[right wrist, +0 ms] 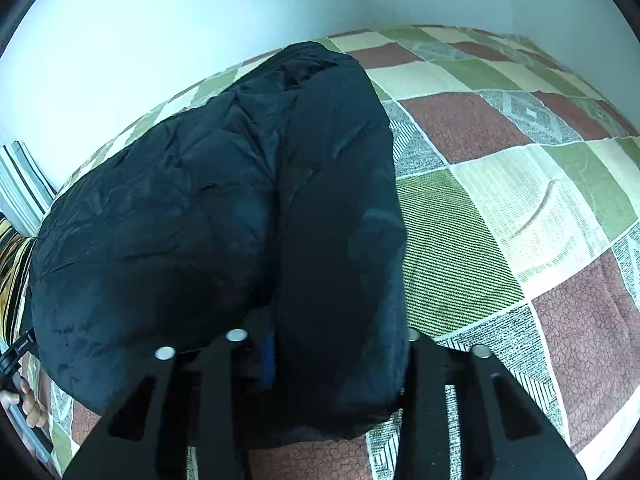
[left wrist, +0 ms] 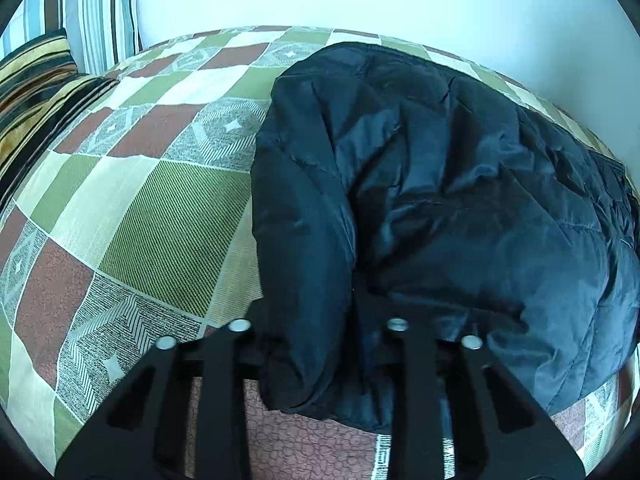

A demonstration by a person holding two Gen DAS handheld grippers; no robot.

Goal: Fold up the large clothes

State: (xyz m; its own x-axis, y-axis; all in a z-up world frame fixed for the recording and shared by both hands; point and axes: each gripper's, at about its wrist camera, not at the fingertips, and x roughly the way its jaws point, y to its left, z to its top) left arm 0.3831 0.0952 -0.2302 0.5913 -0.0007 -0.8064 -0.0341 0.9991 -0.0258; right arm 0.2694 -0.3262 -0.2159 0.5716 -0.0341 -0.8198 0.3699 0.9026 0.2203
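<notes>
Black two-finger left gripper in our left hand pinches the near-left fold of a puffy dark navy quilted jacket, which lies bunched on a bed's patchwork cover of green, rust and cream squares, gold-and-black striped pillows at far left. To its right, our black right gripper clamps the jacket's near-right fold. Fingers of our left hand show at that view's lower-left edge.

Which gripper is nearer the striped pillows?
Left. The left gripper holds the puffer jacket on the side toward the striped pillows; the right gripper holds its far side.
</notes>
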